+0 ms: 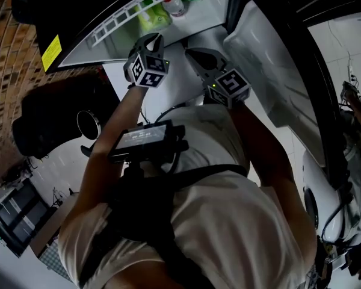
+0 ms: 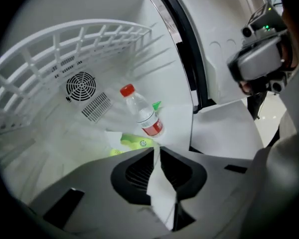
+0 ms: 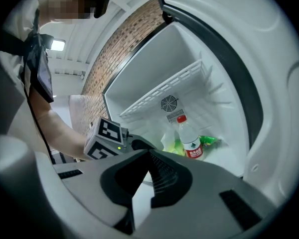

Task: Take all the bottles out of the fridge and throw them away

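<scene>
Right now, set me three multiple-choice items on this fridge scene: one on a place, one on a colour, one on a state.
1. Where is the clear bottle?
A) under the wire shelf, on the fridge floor
B) on top of that shelf
C) in the door rack
2. What colour is its cap?
A) blue
B) white
C) red
3. What state is it in?
A) lying flat, uncapped
B) standing upright, capped
C) crushed flat

Answers:
1 A, the shelf's bars run above it.
2 C, the cap shows red in both gripper views.
3 B, it stands with its cap on top.
</scene>
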Demonstrator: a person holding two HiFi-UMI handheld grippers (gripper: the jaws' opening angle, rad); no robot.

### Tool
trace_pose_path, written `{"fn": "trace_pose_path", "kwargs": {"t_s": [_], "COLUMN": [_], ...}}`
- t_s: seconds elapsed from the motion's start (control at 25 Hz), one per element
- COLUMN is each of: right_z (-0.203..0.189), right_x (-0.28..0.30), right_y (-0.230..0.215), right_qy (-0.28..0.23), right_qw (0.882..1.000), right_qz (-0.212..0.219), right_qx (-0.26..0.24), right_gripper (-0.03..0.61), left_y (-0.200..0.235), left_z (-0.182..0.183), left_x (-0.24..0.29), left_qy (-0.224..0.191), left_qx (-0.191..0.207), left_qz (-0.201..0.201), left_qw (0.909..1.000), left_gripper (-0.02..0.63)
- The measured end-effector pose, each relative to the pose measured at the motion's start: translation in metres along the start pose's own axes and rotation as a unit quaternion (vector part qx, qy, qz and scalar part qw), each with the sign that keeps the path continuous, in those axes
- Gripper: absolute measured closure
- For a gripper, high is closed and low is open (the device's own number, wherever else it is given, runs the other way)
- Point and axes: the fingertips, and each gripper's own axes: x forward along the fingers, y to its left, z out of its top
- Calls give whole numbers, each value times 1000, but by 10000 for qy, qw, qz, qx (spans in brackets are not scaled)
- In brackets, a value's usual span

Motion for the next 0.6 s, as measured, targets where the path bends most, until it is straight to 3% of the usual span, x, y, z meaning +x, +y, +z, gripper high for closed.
{"fn": "trace_pose_path", "kwargs": {"t_s": [0.12,0.28,0.44,0.6], "right_z": [-5,-9,-8,-7], "right_x": [-9,-15,-17,-21], "right_y": [-7,-14,-20,-25], "right_qy": [-30,-48,-62,-93], "right_qw": [9998,9992,9986,9981], "right_qz": [-143,-322,-449,-523], "right_qx": [115,220,282,319], "right_gripper": [591,591,591,591], "left_y": [10,21,26,31], "left_z": [2,-8,-35,-42], "left_x": [19,44,69,83], "left_qy": [287,749,1532,1844], "left_qx": [338,998,1575,1837], "left_qz": [139,272,177,135], "left_qw": [9989,9918,9754,9654], "left_gripper": [443,353,321,322]}}
